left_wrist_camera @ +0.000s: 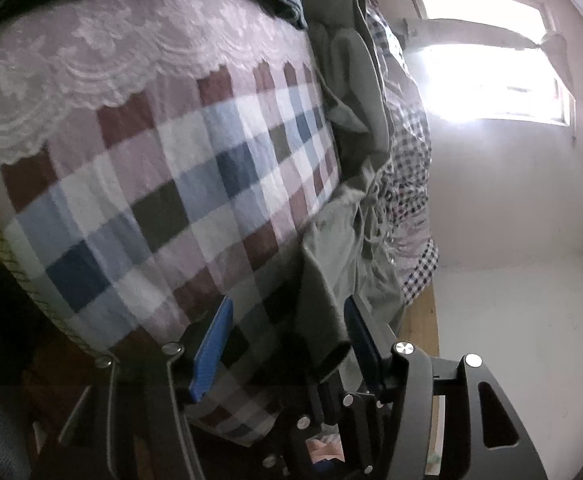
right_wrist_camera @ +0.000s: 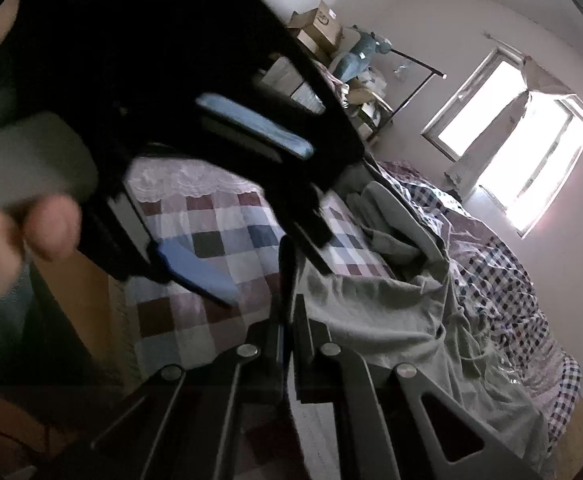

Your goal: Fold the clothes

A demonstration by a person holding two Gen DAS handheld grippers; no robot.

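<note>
Through my left wrist camera, my left tongs [left_wrist_camera: 287, 344] stood apart, blue pads wide, with the hem of the grey-green garment [left_wrist_camera: 331, 264] lying loose between them, nearer the right-hand pad and not pressed by either; the garment ran away from me in a long strip along the right edge of the checked bedspread [left_wrist_camera: 163, 184], its long axis pointing up toward the lace border [left_wrist_camera: 91, 64] at the far end; the window [left_wrist_camera: 487, 68] glared off to the right of the bedspread. Through my right wrist camera, my right tongs [right_wrist_camera: 289, 276] were shut together on the garment's near edge [right_wrist_camera: 311, 280], the cloth spreading right and away over the bedspread [right_wrist_camera: 211, 240]; my left tongs [right_wrist_camera: 227, 200] hung open just above the bedspread, close beside the right pair, my hand [right_wrist_camera: 7, 236] blurred at the left. I judged the right hand had the corner, so the left needed to slide along that edge for its own.
</note>
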